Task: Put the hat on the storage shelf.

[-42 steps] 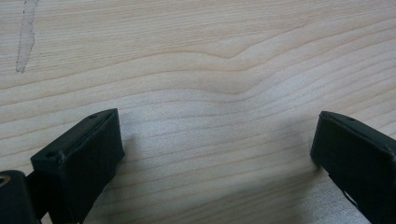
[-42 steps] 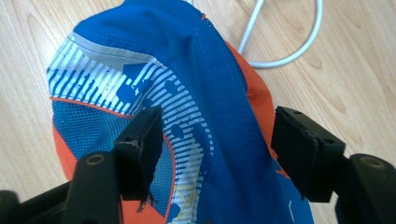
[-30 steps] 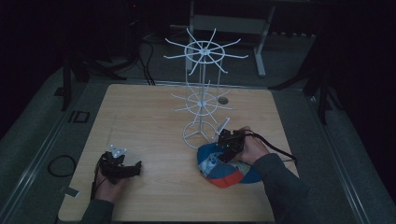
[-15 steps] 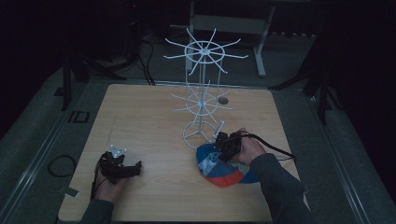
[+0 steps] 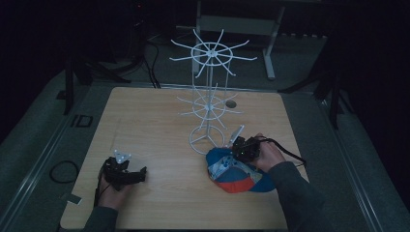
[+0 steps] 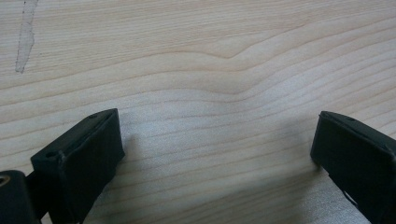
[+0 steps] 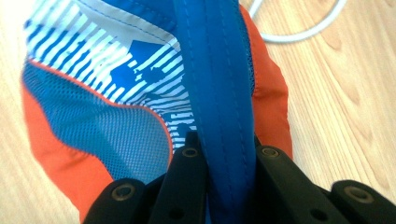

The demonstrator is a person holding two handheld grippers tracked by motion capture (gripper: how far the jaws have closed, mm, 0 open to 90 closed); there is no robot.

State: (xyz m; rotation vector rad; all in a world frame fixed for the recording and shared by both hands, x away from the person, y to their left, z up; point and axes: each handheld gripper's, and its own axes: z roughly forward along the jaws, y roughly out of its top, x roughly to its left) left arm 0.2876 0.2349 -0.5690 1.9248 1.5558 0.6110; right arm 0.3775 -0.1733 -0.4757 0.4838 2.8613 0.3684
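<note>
Wooden table (image 5: 159,121) is bearing the cap (image 5: 232,173), right gripper (image 5: 240,151) having just been closing, now clamping its blue band; left gripper (image 5: 126,175) idling agape, white rack (image 5: 209,104) awaiting hanging.

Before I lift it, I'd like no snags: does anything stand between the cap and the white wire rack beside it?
Nothing visible does. The right gripper has just closed on the cap's blue band, and the cap lies on the table right by the ring base of the rack, with only bare wood between.
</note>
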